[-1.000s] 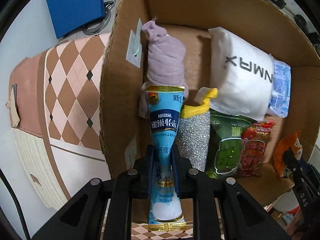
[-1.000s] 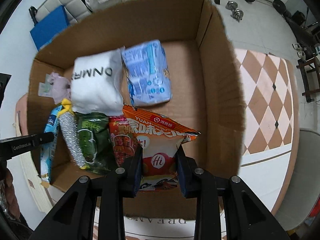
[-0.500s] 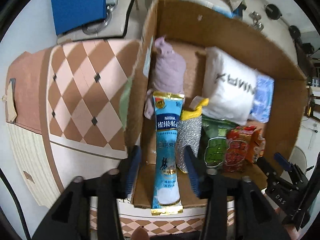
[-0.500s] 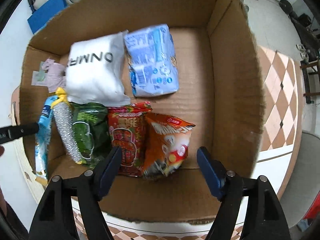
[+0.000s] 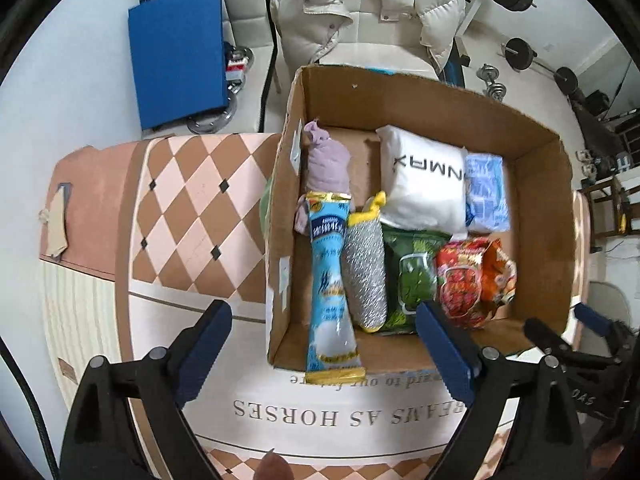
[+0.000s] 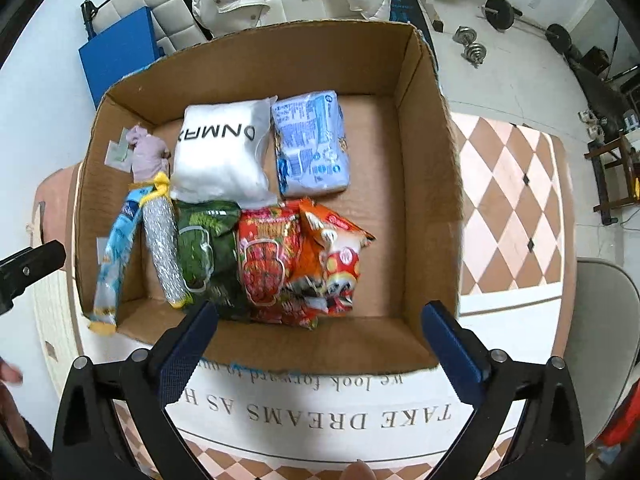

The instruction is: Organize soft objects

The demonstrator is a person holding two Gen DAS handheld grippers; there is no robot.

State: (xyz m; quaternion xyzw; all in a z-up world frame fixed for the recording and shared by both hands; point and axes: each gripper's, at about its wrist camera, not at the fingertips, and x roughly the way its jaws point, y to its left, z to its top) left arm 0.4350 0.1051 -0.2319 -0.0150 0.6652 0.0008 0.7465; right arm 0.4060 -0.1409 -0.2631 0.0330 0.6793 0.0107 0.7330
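Note:
A cardboard box (image 5: 536, 216) (image 6: 424, 168) on the table holds soft packs. In a row lie a blue Nestle pouch (image 5: 330, 280) (image 6: 114, 256), its end over the box's near edge, a silver sponge (image 5: 366, 276) (image 6: 162, 248), a green bag (image 5: 412, 276) (image 6: 206, 248), a red bag (image 5: 460, 280) (image 6: 266, 256) and an orange snack bag (image 5: 500, 272) (image 6: 336, 248). Behind lie a purple cloth (image 5: 328, 164) (image 6: 148, 152), a white ONMRAY pack (image 5: 426, 180) (image 6: 220, 152) and a pale blue pack (image 5: 486, 196) (image 6: 312, 144). My left gripper (image 5: 324, 344) and right gripper (image 6: 320, 344) are open and empty, above the box's near edge.
The box stands on a checkered tablecloth (image 5: 192, 216) (image 6: 508, 208) with printed lettering. Behind are a chair with a white puffer jacket (image 5: 360, 4), a blue board (image 5: 176, 76) and dumbbells (image 6: 468, 44) on the floor. The right gripper shows at the left view's right edge (image 5: 568, 344).
Both grippers opened, letting go of the blue pouch and the orange snack bag, and drew back and up from the box. Both packs now lie in the box.

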